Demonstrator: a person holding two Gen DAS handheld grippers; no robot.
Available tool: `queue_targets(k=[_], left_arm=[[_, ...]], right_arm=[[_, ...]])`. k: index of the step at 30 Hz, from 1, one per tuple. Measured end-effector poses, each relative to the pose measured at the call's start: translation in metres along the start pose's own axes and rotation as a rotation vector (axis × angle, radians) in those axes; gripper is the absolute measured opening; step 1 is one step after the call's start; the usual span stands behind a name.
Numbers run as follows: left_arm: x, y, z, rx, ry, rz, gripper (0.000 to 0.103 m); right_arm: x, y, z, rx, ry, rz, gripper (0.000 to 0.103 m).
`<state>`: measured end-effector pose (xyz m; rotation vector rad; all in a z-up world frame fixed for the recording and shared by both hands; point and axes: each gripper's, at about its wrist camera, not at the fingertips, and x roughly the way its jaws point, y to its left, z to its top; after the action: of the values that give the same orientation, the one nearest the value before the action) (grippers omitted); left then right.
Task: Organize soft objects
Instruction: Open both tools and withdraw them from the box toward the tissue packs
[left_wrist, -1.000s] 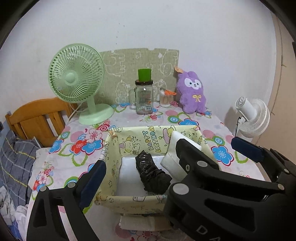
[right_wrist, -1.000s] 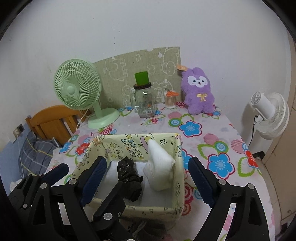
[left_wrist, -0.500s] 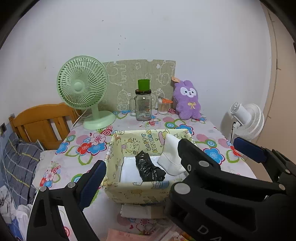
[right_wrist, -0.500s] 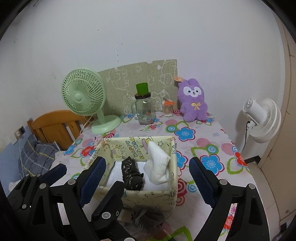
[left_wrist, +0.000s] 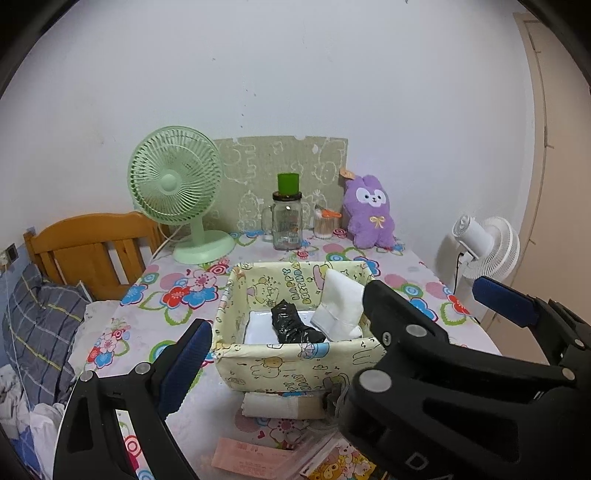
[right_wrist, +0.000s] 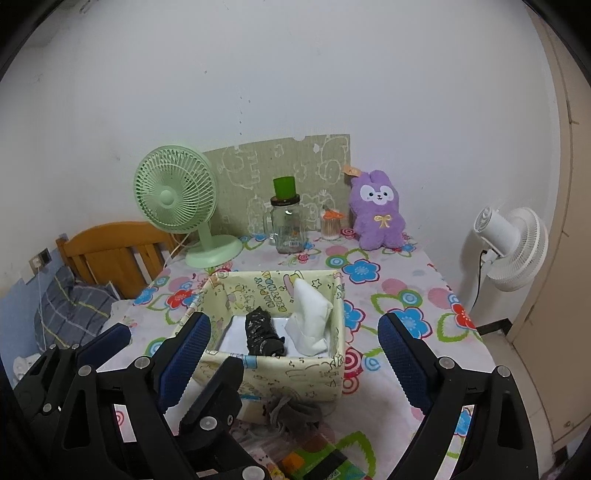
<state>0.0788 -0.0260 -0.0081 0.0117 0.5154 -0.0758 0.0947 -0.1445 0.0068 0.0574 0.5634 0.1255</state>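
A yellow cartoon-print fabric box (left_wrist: 295, 363) (right_wrist: 295, 373) stands on the flowered table. In it lie a black rolled bundle (left_wrist: 295, 326) (right_wrist: 262, 334) and a white folded cloth (left_wrist: 340, 308) (right_wrist: 310, 321), the cloth leaning on the right wall. In front of the box lie a white folded cloth (left_wrist: 273, 406) and a grey crumpled soft piece (right_wrist: 291, 410). A purple plush rabbit (left_wrist: 369, 218) (right_wrist: 378, 214) sits at the back. My left gripper (left_wrist: 343, 321) and right gripper (right_wrist: 293, 325) hover side by side before the box, overlapping. Both are open and hold nothing.
At the back stand a green desk fan (left_wrist: 177, 192), a glass jar (left_wrist: 288, 225) with a green cup on top, and a small swab pot (left_wrist: 325, 223). A white fan (right_wrist: 513, 247) is off the right edge. A wooden headboard (left_wrist: 92, 251) and bedding are left. Flat packets (left_wrist: 255, 458) lie nearest me.
Both grippers have drawn back and slightly up from the box, still open. The box now looks farther off, and the cloth, grey piece and packets before it have come into view.
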Motion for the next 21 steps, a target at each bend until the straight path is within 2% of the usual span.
queue_targets(k=[6, 14, 18, 21], left_arm=[[-0.010, 0.002, -0.009, -0.009, -0.006, -0.011, 0.097], [-0.012, 0.008, -0.025, -0.035, 0.020, -0.005, 0.097], [-0.017, 0.009, -0.034, -0.025, 0.011, 0.025, 0.097], [-0.018, 0.009, -0.040, -0.022, 0.014, 0.015, 0.097]], right_arm=[[-0.014, 0.003, -0.009, -0.013, -0.014, -0.047, 0.094], [-0.021, 0.007, -0.025, -0.033, 0.001, -0.020, 0.094], [-0.025, 0.008, -0.035, -0.037, -0.007, -0.012, 0.094], [-0.027, 0.008, -0.041, -0.035, -0.006, 0.001, 0.094]])
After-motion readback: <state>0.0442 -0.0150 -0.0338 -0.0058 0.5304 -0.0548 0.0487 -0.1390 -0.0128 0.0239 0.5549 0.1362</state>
